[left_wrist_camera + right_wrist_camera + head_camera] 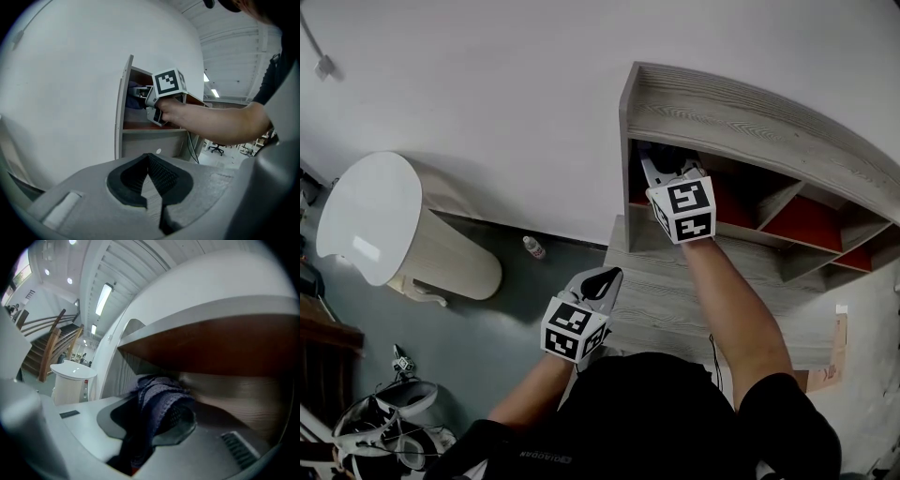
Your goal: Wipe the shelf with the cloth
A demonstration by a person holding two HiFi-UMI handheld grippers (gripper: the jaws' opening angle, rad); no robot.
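Right gripper (pixel 662 167): pinches the cloth (pixel 158 399) between its jaws, dark blue knit bunched over both pads and spilling forward. Reaches into the top left compartment of the shelf (pixel 741 117), marker cube just outside the opening. Presses the cloth against the grey wood-grain board, with the red-brown panel above it in the right gripper view.

Right arm (pixel 739 309): stretches forward and up from the shoulder, forearm bare and nearly straight, wrist level with the compartment's front edge.

Left gripper (pixel 603 279): jaws pressed together, with nothing between the pads in the left gripper view. Hangs in front of the lower shelf board, apart from it, tips aimed toward the unit.

Left arm (pixel 525 394): bends at the elbow and sits close to the body, well below the right.

Shelf: grey wood-grain frame set against a white wall, with several compartments backed in red.

Round white pedestal (pixel 384 225): stands on the floor to the left, well apart from the shelf.

Small bottle (pixel 533 247): sits on the floor at the foot of the wall, between pedestal and shelf.
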